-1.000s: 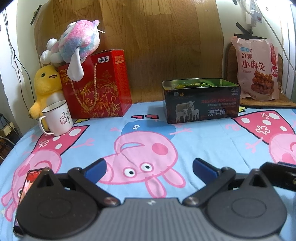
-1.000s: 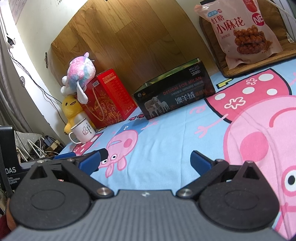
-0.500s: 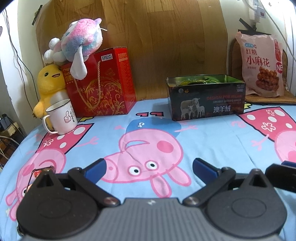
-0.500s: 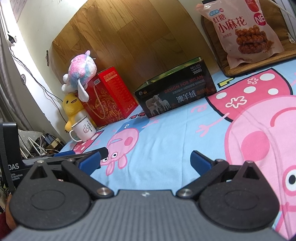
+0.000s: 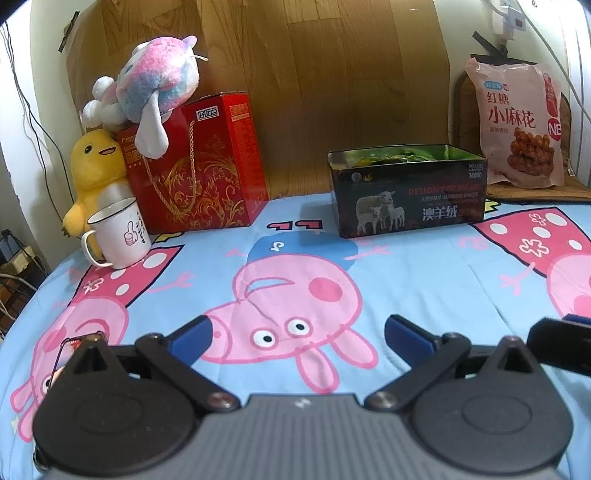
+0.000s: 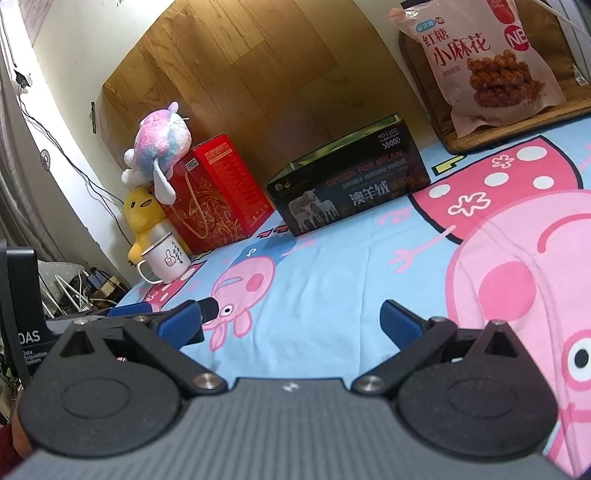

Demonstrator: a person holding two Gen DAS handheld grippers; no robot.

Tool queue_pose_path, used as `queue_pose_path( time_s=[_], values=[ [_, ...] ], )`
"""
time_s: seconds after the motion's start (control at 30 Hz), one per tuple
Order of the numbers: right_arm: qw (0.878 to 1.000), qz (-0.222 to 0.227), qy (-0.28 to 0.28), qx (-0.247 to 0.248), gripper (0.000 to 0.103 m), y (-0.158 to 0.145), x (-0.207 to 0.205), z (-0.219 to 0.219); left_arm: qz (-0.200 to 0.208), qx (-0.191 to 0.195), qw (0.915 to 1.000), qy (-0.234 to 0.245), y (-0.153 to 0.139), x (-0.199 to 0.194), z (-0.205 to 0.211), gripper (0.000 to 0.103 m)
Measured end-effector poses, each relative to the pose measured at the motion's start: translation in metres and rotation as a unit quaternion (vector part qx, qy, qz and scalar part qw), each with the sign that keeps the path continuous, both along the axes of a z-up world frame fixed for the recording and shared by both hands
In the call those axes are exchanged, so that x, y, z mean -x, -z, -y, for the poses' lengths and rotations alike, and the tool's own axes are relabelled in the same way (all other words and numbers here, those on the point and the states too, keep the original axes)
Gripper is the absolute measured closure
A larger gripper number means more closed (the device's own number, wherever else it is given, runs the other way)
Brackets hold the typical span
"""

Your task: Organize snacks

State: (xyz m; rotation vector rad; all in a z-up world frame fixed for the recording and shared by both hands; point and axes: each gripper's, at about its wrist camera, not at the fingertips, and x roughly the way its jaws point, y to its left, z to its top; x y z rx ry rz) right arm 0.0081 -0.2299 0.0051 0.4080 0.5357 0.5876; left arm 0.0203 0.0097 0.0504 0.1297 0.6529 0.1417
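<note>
Bed w/ a light-blue cartoon-pig sheet [image 5: 424, 280] fills the foreground; behind it a wood-grain panel [image 5: 314, 74] leans on a cream wall, cables trailing down the left side and a plug adapter [image 5: 511, 22] top right.

Back left: red gift box [image 5: 207, 162] w/ gold scrollwork and rope handle, Chinese print on its top edge too small to read. A pink-blue plush [image 5: 155, 85] sits on top of it; a yellow duck plush [image 5: 94, 173] stands beside it, and a white enamel mug [image 5: 120, 232] w/ a thumbs-up drawing sits just in front of the duck.

Centre back: open black tin [image 5: 406, 195] — sheep picture, "DESIGN FOR MILAN", 澳羊绒, "NO.L102" — greenish packets inside, contents unclear. Right of it the pink snack bag [image 5: 517, 125] stands upright on a woven mat [image 5: 535, 192], reading 红糖 小麻花.

Left gripper [image 5: 297, 332] and right gripper [image 6: 291, 321] both hover low over the sheet, jaws spread wide, nothing between them. A phone [image 5: 66, 350] lies at the left gripper's left edge.
</note>
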Motion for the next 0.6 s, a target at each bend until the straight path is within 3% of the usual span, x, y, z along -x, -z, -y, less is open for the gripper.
queue_pose_path(
  time_s=[0.6],
  values=[
    [1.0, 0.002, -0.003, 0.004, 0.0, -0.0015, 0.0007, -0.001, -0.013, -0.007, 0.9999, -0.008, 0.0032, -0.0038, -0.0014, 0.0]
  ],
)
